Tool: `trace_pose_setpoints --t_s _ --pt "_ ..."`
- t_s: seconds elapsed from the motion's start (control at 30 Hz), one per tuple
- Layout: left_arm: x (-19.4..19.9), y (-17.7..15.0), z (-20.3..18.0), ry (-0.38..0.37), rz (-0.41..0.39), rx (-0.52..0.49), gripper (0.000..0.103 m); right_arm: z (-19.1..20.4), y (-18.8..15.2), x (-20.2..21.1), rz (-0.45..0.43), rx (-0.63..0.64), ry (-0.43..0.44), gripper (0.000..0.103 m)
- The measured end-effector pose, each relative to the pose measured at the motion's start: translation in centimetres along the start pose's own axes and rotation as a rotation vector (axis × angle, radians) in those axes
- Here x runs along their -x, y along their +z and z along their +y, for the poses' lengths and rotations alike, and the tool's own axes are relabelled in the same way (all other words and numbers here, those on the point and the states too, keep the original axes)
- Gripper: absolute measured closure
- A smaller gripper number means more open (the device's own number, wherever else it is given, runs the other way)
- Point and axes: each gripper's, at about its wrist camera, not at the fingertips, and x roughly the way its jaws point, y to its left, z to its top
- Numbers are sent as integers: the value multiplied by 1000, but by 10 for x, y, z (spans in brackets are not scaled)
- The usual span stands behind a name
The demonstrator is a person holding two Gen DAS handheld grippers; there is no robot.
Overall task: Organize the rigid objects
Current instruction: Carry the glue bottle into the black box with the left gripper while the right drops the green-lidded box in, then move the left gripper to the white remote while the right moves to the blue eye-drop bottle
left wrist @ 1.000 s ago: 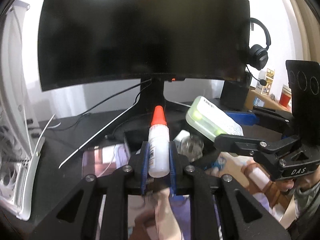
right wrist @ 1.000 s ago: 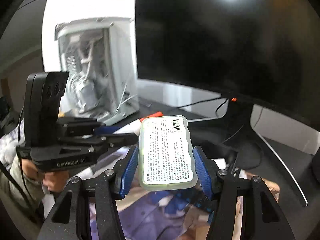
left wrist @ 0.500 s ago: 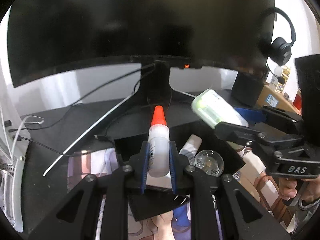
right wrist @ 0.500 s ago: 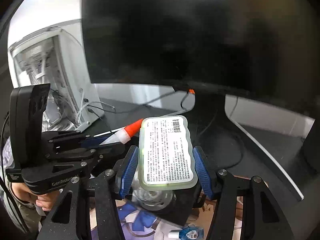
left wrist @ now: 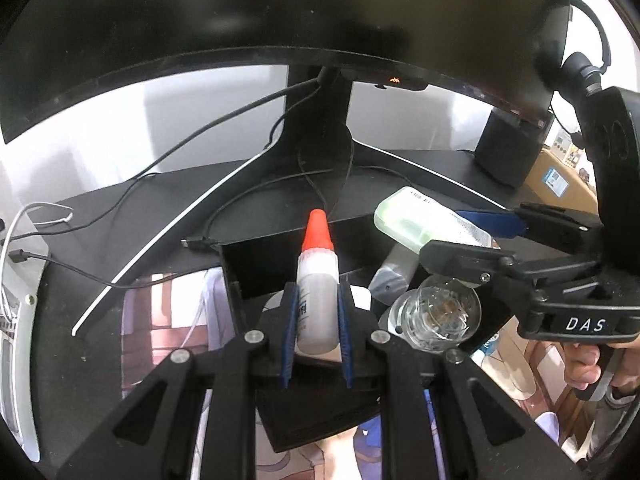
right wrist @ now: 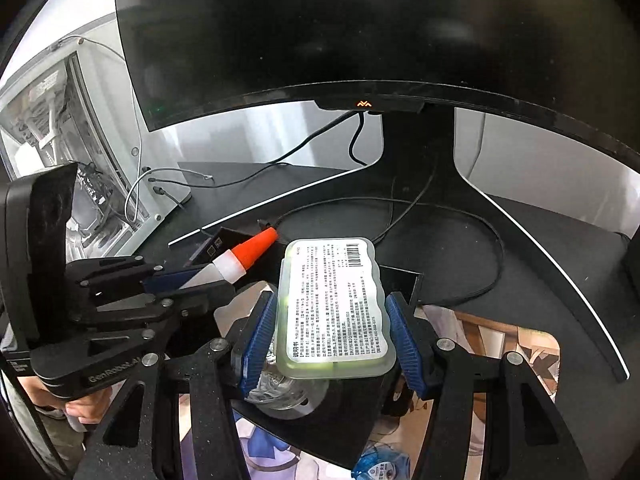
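Dropper bottle and green case, each clamped in a gripper above the black box

Dropper bottle (left wrist: 317,296), white with an orange cone cap, stands upright between the clenched jaws of the left gripper (left wrist: 317,338); its tip points to 12 o'clock toward the monitor stand (left wrist: 318,136). At 2 o'clock from it the pale green case (right wrist: 336,308), label side up, is pinched across its width by the right gripper (right wrist: 334,334), whose blue pads (right wrist: 258,340) press both long edges. Both hang over an open black box (left wrist: 256,264) on the table (left wrist: 120,216); inside it lie a clear glass jar (left wrist: 438,316) and a white tube (left wrist: 394,270) at 3 o'clock of the bottle. Cables (right wrist: 440,208) trail across the table under the dark monitor (right wrist: 360,20)
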Motion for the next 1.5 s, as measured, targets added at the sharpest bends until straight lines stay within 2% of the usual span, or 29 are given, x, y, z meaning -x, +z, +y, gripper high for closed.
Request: trace_pose_setpoints --t_s 0.5,0.77,0.93,1.0,1.17,1.33,1.43,1.5 --pt "-8 -2 1 8 44 4 87 -4 -2 6 47 -20 13 46" --pt "1 -3 4 19 42 7 84 -6 -6 16 28 -32 15 46" --pt "26 -1 1 17 -29 6 72 -4 -8 42 -44 -28 6 46" --pt "44 -1 -3 16 -86 -3 58 -1 -11 58 -94 -18 -1 46" --pt "79 -8 -15 -2 -162 -51 54 8 -25 96 -205 1 1 46" --pt "97 -25 -35 -37 -139 -144 50 22 -43 125 -229 62 2 46" --pt "103 -44 -48 -65 -114 -183 37 30 -55 138 -219 89 -3 44" --pt "107 -59 -57 -91 -98 -212 28 34 -64 141 -195 102 2 39"
